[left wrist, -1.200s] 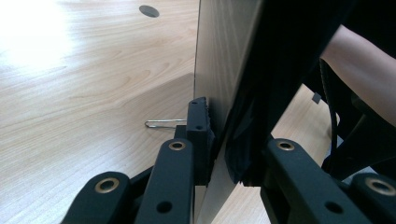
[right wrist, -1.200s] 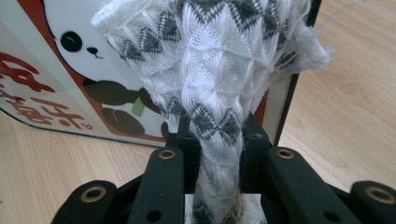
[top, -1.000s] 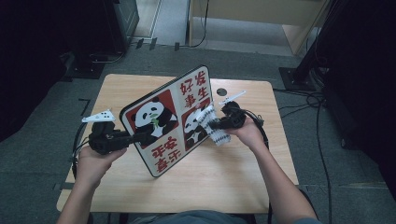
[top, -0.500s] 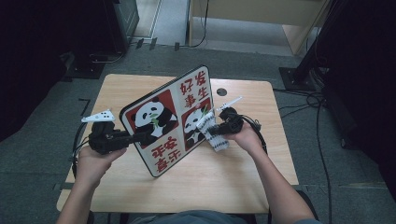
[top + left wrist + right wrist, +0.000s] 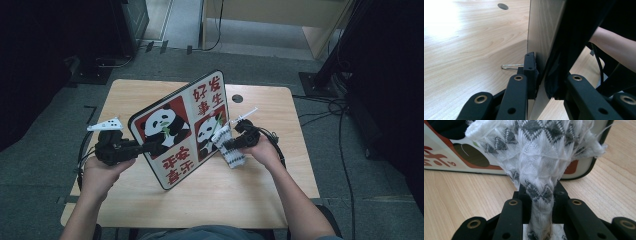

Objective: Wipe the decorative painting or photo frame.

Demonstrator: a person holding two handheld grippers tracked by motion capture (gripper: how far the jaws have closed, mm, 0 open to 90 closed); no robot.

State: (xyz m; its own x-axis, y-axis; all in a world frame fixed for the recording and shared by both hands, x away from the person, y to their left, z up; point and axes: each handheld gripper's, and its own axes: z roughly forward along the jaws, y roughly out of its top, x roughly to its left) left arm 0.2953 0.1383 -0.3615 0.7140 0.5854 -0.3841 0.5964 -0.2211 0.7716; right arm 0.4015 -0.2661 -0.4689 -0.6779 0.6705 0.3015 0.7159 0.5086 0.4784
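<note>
On the wooden surface [image 5: 150, 210] your panda board [image 5: 182, 127] stands on its lower edge, leaning back, long axis running from the near-left corner up to the far-right one, printed face toward you. Your left tongs [image 5: 150, 147] are clamped on its left edge; your right tongs [image 5: 227, 145] pinch a patterned cloth [image 5: 227, 145] against the face, right of the pandas. Push too hard with the cloth and the board could pivot or slide from that single edge grip and tip backward.
</note>
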